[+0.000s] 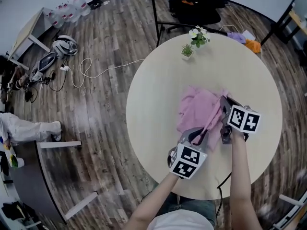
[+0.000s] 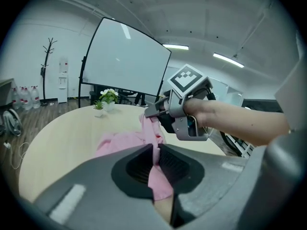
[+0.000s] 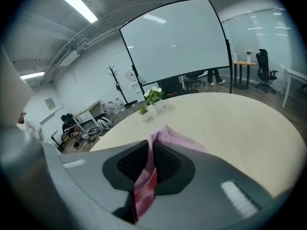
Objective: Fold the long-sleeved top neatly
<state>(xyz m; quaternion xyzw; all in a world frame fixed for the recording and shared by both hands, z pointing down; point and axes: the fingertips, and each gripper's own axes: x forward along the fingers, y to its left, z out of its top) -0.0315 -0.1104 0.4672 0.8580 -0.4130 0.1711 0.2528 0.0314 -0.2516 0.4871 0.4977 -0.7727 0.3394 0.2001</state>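
My left tool [image 2: 156, 150] is clenched on a fold of the pink long-sleeved top [image 1: 197, 110]. My right tool [image 3: 149, 146] pinches another strip of it, held up above the round table [image 1: 158, 90]. The rest of the top lies bunched near the table's middle. In the head view both tools cover its near edge, so I cannot tell whether I hold a sleeve or the hem. The pinched cloth hangs down out of sight in both tool views.

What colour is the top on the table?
Pink, no pattern visible on the top; shows best in the head view.
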